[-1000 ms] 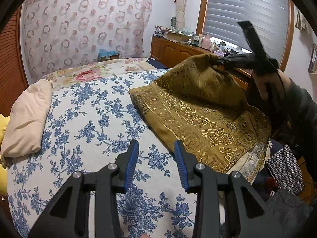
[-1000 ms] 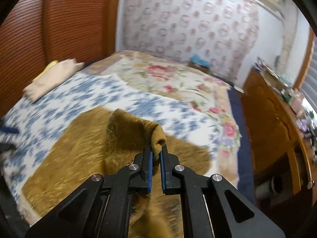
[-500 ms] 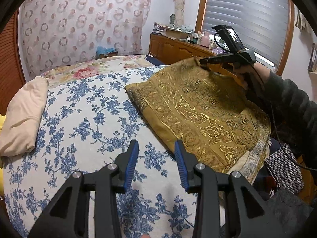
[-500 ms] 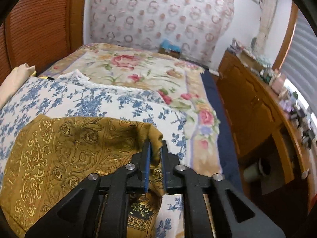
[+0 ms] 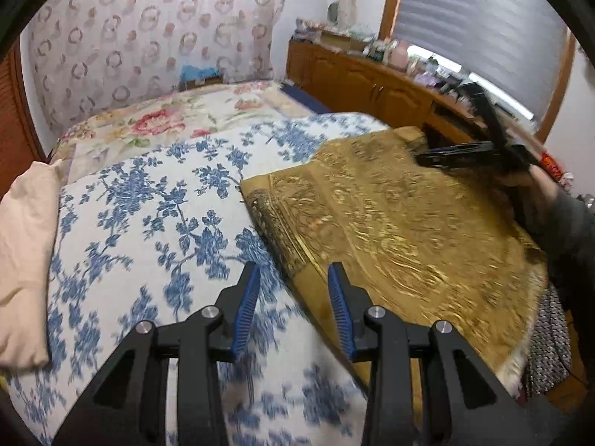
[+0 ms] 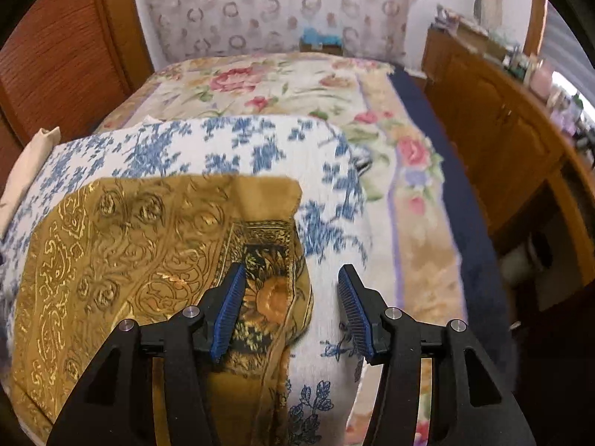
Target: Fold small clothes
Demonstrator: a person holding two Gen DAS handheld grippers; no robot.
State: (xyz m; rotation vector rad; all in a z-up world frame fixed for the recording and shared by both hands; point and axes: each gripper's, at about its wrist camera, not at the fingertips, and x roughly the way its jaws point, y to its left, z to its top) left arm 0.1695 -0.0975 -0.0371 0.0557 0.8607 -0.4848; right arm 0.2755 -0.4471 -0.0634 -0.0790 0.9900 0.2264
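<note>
while the fold is being laid: the cloth has one doubled layer on the bed and both hands hover at its edges.
right gripper (image 6: 292,312): jaws opening, pads clear of the fabric; the cloth's corner lies under the gap and against the left pad's side, let go, nothing pinched.
left gripper (image 5: 292,314): jaws part open, nothing between them, hanging over the bedspread just beside the cloth's near-left edge.
gold cloth (image 5: 401,238): lies flat on the blue floral bedspread (image 5: 156,223), toward the bed's right side, its near-right edge reaching the mattress edge.
which way it lies: from the left gripper, ahead and to the right, almost touching; from the right gripper, ahead and to the left, the corner directly below.
long axis: judged from the left wrist view, it runs from the near-right edge diagonally away toward the far corner under the right gripper; blur makes this rough.
which way it points: the dark flowered border band (image 6: 267,293) shows at the right-hand corner, folded layer on top, doubled edge facing the left gripper.
nearer hand: right is over the cloth; left is beside it, likely best placed for the doubled edge.
elsewhere: cream folded cloth (image 5: 22,245) well apart at the far left.
</note>
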